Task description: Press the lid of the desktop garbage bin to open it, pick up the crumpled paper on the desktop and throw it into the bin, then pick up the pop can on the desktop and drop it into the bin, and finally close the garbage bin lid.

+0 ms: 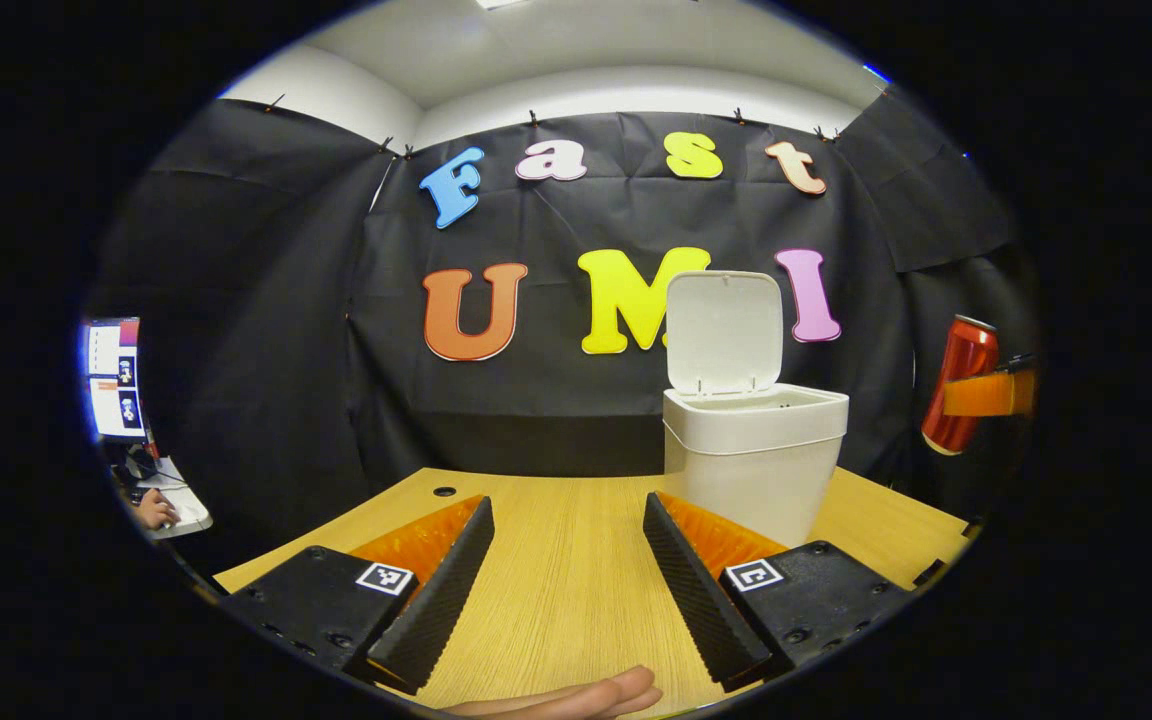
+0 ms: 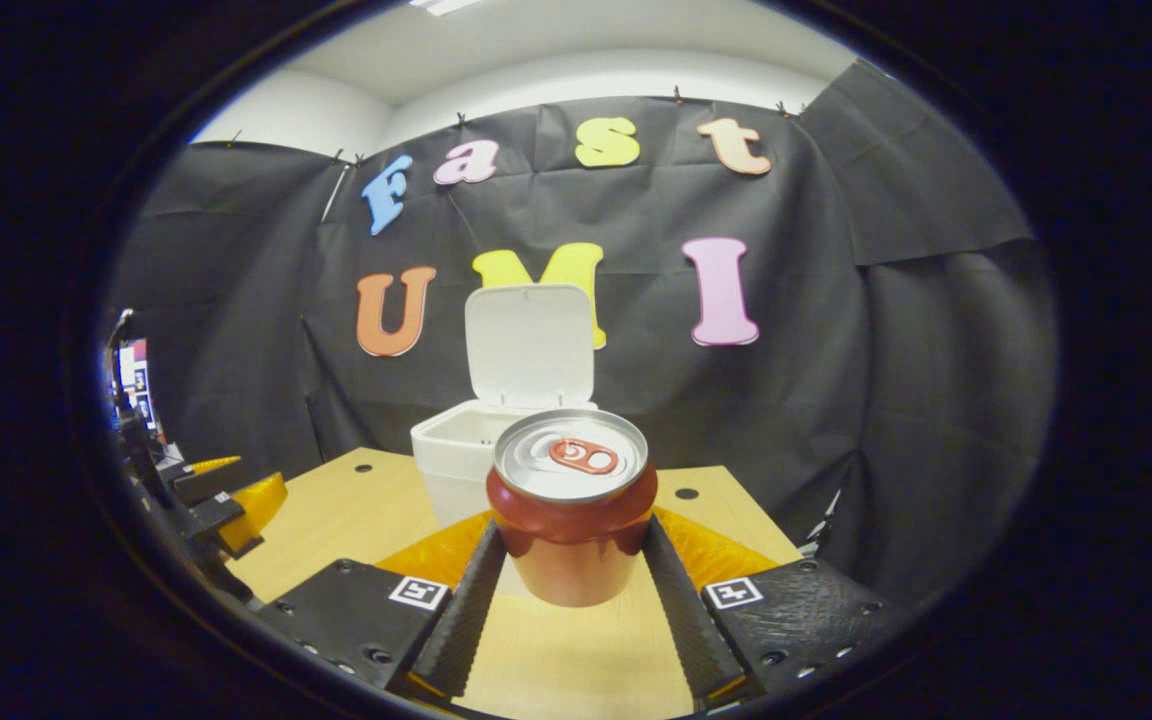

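Observation:
A white bin (image 1: pixel 751 450) stands on the wooden desk (image 1: pixel 556 590) with its lid (image 1: pixel 724 332) tipped up and open. In the left gripper view my left gripper (image 1: pixel 566 590) is open just above the desk, left of the bin and empty. At that view's far right the red pop can (image 1: pixel 958 385) hangs in the air, held by the other gripper. In the right gripper view my right gripper (image 2: pixel 571 590) is shut on the red pop can (image 2: pixel 571 515), upright and lifted off the desk. The white bin (image 2: pixel 461 460) with its raised lid (image 2: pixel 529 345) stands just behind the can.
A person's fingertips (image 1: pixel 576 698) show at the bottom edge of the left gripper view. A screen (image 1: pixel 116 378) and a hand at a keyboard (image 1: pixel 158 510) sit beyond the desk's left side. The left gripper (image 2: pixel 221 500) is at the left in the right gripper view.

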A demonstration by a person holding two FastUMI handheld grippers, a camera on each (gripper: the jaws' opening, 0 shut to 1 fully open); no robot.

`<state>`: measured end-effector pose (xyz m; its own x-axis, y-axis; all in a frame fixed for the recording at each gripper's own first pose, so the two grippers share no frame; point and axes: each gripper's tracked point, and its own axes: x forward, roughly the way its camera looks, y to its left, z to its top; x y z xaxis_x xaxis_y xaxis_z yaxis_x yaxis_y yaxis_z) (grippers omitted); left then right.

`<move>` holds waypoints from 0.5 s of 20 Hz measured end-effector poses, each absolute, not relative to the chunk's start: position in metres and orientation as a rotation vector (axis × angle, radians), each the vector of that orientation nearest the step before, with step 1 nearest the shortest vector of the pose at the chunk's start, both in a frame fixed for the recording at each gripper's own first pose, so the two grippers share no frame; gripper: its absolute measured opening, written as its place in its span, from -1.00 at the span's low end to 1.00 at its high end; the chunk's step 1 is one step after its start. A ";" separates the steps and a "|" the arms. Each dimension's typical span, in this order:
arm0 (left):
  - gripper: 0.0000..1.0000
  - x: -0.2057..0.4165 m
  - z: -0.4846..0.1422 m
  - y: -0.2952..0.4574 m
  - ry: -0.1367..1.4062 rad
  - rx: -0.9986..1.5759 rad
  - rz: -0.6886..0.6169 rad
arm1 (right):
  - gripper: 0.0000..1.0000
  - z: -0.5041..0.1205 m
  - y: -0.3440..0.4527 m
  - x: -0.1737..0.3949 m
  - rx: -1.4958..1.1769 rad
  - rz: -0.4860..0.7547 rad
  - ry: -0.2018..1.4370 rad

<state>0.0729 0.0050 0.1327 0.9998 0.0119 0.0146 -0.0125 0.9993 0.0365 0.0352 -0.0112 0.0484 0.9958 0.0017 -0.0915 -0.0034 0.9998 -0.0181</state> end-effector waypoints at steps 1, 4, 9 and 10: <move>0.94 0.072 0.130 0.005 -0.009 0.031 0.003 | 0.56 0.056 -0.006 0.040 -0.030 0.005 0.089; 0.94 0.071 0.124 0.018 0.016 0.024 0.010 | 0.55 0.073 0.011 0.062 -0.041 0.016 0.101; 0.94 0.068 0.128 0.034 -0.004 0.022 0.034 | 0.56 0.109 0.041 0.113 -0.084 0.034 0.118; 0.94 0.067 0.129 0.032 -0.007 0.027 0.029 | 0.56 0.115 0.045 0.125 -0.092 0.026 0.116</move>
